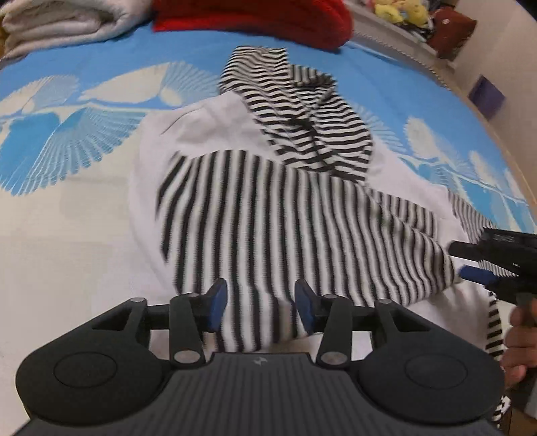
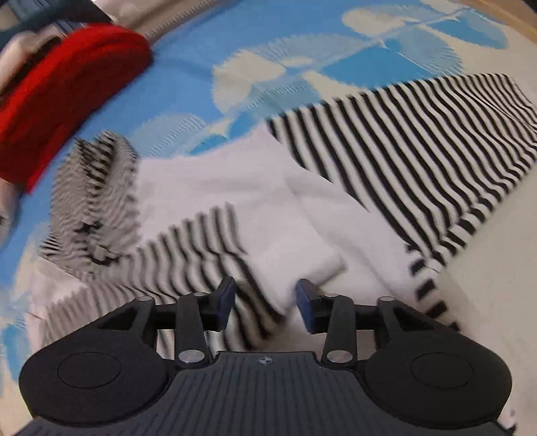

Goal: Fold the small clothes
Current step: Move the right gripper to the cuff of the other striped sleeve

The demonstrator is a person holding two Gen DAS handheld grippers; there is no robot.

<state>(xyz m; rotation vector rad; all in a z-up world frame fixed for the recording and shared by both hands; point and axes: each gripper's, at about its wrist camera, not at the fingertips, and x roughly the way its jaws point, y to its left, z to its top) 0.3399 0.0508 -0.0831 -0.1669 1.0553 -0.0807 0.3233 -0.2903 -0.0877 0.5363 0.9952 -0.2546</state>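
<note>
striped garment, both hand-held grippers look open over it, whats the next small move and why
Probably close the right hand-held gripper on the fold edge of the striped garment between its pads: both jaws stand open, nothing gripped, and the cloth lies rumpled, half folded.

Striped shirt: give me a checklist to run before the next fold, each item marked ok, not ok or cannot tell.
1. Left gripper open, pads clear of cloth: ok.
2. Right gripper open, nothing pinched: ok; cloth lies between its fingers, unpressed.
3. Striped shirt fully on the bed sheet: ok.
4. Shirt lying flat and smooth: not ok; the hood is bunched.
5. Sleeve already folded in: not ok, it lies stretched out.
6. Red cloth apart from the shirt: ok.
</note>
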